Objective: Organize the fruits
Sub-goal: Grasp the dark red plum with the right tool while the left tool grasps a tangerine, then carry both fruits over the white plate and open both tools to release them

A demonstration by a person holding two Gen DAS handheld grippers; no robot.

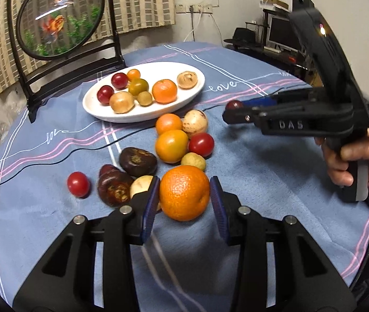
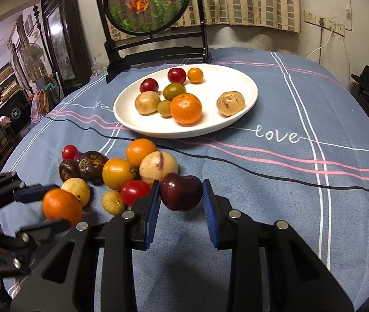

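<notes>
My left gripper (image 1: 184, 197) is shut on an orange mandarin (image 1: 184, 193), held just above the blue tablecloth; it also shows in the right wrist view (image 2: 60, 206). My right gripper (image 2: 181, 195) is shut on a dark red cherry (image 2: 181, 191), held above the cloth; it appears in the left wrist view (image 1: 232, 111) with the cherry (image 1: 233, 104) at its tip. A white oval plate (image 2: 244, 78) holds several fruits. A pile of loose fruits (image 2: 118, 173) lies on the cloth in front of the plate.
A round goldfish screen on a black stand (image 2: 148, 2) stands behind the plate. A thin black cable (image 2: 262, 175) runs across the cloth. The table edge drops off at the right (image 1: 353, 260). Shelves and furniture surround the table.
</notes>
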